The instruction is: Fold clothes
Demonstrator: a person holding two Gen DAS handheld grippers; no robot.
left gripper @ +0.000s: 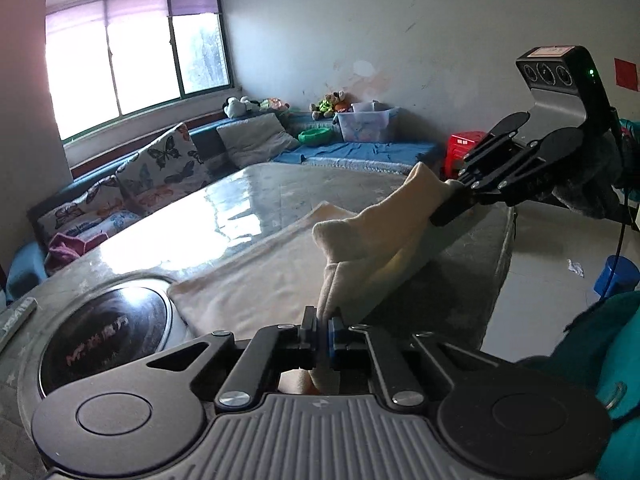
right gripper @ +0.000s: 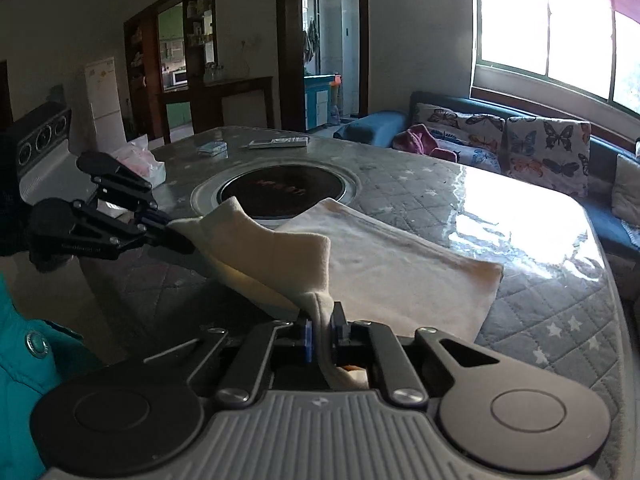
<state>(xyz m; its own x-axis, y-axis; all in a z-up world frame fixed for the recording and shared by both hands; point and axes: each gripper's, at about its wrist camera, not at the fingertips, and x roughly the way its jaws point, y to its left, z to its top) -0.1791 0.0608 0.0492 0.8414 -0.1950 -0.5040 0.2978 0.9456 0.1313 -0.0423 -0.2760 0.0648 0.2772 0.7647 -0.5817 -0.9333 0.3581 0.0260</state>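
A cream cloth (left gripper: pixel 256 276) (right gripper: pixel 400 264) lies partly flat on the quilted table, its near edge lifted off the surface. My left gripper (left gripper: pixel 322 326) is shut on one raised corner of that edge. The right gripper (right gripper: pixel 322 330) is shut on the other raised corner. In the left wrist view the right gripper (left gripper: pixel 452 200) pinches the cloth at the right; in the right wrist view the left gripper (right gripper: pixel 176 230) holds it at the left. The lifted edge sags between the two grippers.
The table (right gripper: pixel 540 308) has a round black cooktop (right gripper: pixel 282 192) (left gripper: pixel 104 332) set in it beside the cloth. A tissue pack (right gripper: pixel 140 160) and small items (right gripper: pixel 278 143) lie at its far end. A sofa with butterfly cushions (left gripper: pixel 160 176) runs under the window. A teal sleeve (right gripper: pixel 24 360) shows.
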